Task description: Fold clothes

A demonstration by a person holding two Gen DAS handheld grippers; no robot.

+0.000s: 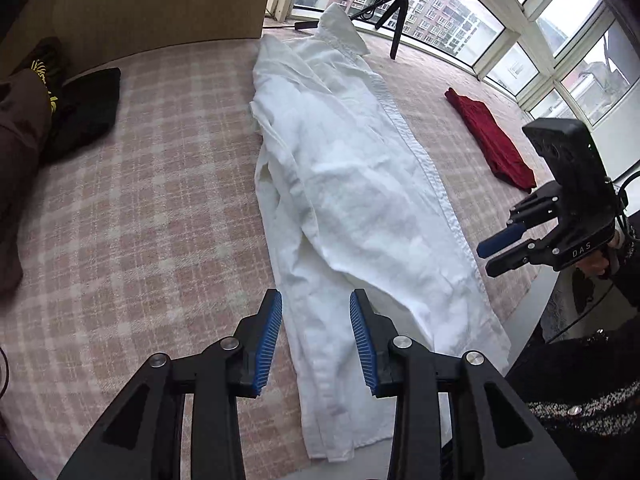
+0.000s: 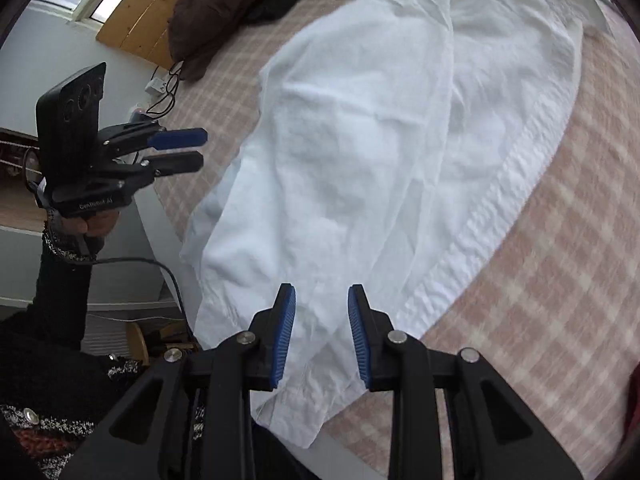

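Observation:
A white shirt (image 1: 352, 184) lies lengthwise on the pink plaid bed (image 1: 152, 208), collar at the far end, sides folded inward, hem near the bed's front edge. My left gripper (image 1: 315, 300) is open, hovering over the hem end with nothing between its fingers. In the right wrist view it is the left gripper (image 2: 203, 149), held in the air just off the shirt's left side. My right gripper (image 2: 321, 292) is open above the shirt (image 2: 380, 152) near its lower corner, empty. The left wrist view shows this right gripper (image 1: 490, 256) beside the shirt's right edge.
A folded red garment (image 1: 492, 140) lies right of the shirt. Dark clothes (image 1: 80, 108) are piled at the bed's left by a wooden headboard (image 2: 140, 28). A tripod (image 1: 396, 12) stands by the windows. The bed edge (image 1: 532, 312) runs close to the person's sleeve (image 1: 580, 400).

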